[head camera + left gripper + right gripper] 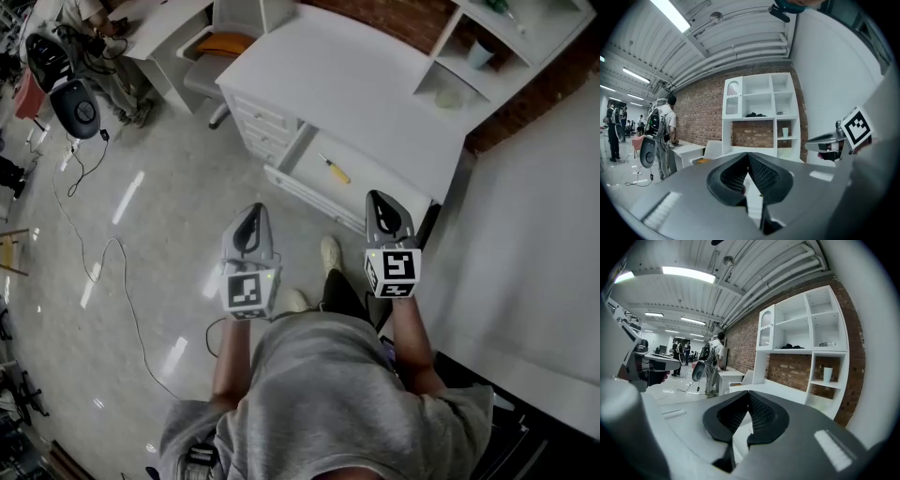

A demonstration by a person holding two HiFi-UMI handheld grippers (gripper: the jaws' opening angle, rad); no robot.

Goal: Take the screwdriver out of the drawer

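Observation:
A screwdriver (pixel 334 170) with a yellow handle lies in the open top drawer (pixel 302 188) of a white desk (pixel 328 66). My left gripper (pixel 255 208) hovers over the floor just in front of the drawer's left end, its jaws shut and empty. To the right, my right gripper (pixel 377 196) hangs at the drawer's front right corner, also shut on nothing. In the left gripper view the left gripper (pixel 749 154) has its tips together, and the right gripper (pixel 829 140) shows at the right. The right gripper (pixel 749 393) is shut in its own view too.
A white shelf unit (pixel 487 47) stands on the desk against a brick wall. Closed drawers (pixel 262 127) sit left of the open one. A chair (pixel 211 56) stands behind the desk's left end. A cable (pixel 103 262) trails over the floor. People (pixel 712 362) stand far off.

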